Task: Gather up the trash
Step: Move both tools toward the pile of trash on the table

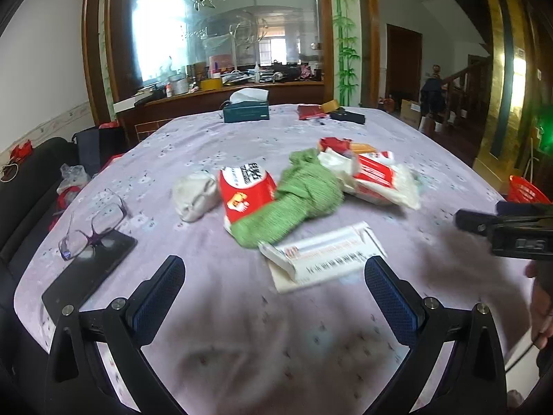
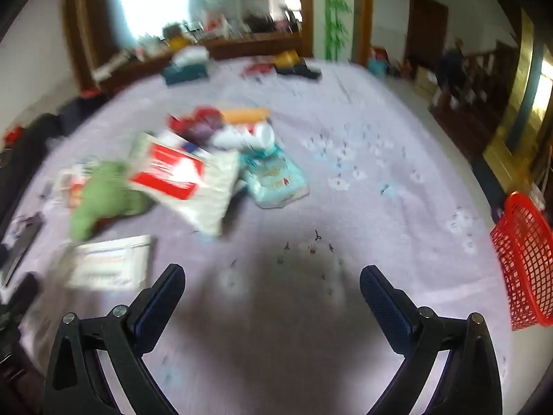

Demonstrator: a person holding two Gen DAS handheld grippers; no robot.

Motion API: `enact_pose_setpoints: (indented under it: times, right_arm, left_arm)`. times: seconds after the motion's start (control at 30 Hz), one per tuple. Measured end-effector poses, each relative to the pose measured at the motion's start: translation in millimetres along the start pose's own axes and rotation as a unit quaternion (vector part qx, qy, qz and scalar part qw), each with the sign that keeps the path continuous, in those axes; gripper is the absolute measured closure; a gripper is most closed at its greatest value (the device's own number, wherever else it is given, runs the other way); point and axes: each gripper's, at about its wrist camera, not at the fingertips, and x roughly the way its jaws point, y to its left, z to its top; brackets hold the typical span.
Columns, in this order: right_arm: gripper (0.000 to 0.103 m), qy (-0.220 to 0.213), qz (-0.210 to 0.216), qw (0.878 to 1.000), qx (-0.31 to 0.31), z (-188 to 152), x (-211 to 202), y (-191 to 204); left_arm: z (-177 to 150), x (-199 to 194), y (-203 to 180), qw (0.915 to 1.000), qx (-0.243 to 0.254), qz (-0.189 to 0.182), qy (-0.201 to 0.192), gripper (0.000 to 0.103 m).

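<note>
A pile of trash lies mid-table on the lilac cloth [image 1: 242, 311]: a red-and-white wrapper [image 1: 245, 193], a green knitted rag [image 1: 297, 193], a white-and-red bag [image 1: 380, 180], a flat white box [image 1: 325, 256] and a crumpled white wad [image 1: 195, 195]. My left gripper [image 1: 274, 285] is open and empty, just short of the white box. My right gripper [image 2: 271, 294] is open and empty over bare cloth; the white-and-red bag [image 2: 186, 180], a light-blue packet [image 2: 276, 180] and the white box [image 2: 110, 263] lie ahead to its left. A red mesh basket [image 2: 525, 263] stands at the table's right edge.
Glasses [image 1: 93, 224] rest on a dark phone [image 1: 90, 273] at the left. A tissue box [image 1: 245, 110] and dark items [image 1: 345, 116] sit at the far edge. The right gripper's body [image 1: 511, 228] shows at the right. A dark chair [image 1: 31, 180] stands left.
</note>
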Motion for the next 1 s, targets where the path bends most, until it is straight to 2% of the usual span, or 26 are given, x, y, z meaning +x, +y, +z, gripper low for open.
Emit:
enact_pose_setpoints:
  times: [0.07, 0.2, 0.27, 0.37, 0.6, 0.67, 0.83, 1.0]
  right_arm:
    - [0.001, -0.032, 0.001, 0.999, -0.005, -11.4, -22.9, -2.8]
    - [0.001, -0.048, 0.003, 0.999, 0.014, -28.1, -45.3, -7.0]
    - [0.011, -0.049, 0.008, 0.998, 0.032, -36.4, -52.1, -12.4]
    - [0.018, -0.043, 0.011, 0.998, 0.052, -45.2, -60.9, -18.9]
    - [0.018, -0.076, -0.01, 0.996, 0.038, -52.0, -82.4, -17.1]
    - [0.018, -0.084, -0.014, 0.996, 0.033, -50.2, -83.8, -14.8]
    - [0.018, -0.089, -0.008, 0.996, 0.026, -49.3, -81.2, -12.3]
    - [0.018, -0.083, -0.004, 0.996, 0.025, -50.7, -77.7, -11.7]
  left_arm:
    - [-3.8, -6.4, -5.8, 1.0, -0.004, -0.001, -0.005, 0.0]
    - [-9.8, -21.9, -13.4, 0.9998, -0.001, -0.006, -0.018, 0.0]
    - [-11.0, -30.5, -14.5, 0.9996, -0.003, -0.008, -0.029, 0.0]
    - [-12.9, -38.2, -16.0, 0.9994, -0.004, -0.014, -0.032, 0.001]
    - [-14.2, -34.3, -13.2, 0.9996, -0.011, -0.017, -0.02, 0.003]
    - [-12.9, -30.4, -11.1, 0.9996, -0.015, -0.014, -0.017, 0.009]
    - [-13.3, -22.9, -9.6, 0.9998, -0.016, -0.007, -0.007, 0.01]
    - [-15.8, -25.6, -14.5, 0.9997, -0.001, 0.016, -0.018, 0.01]
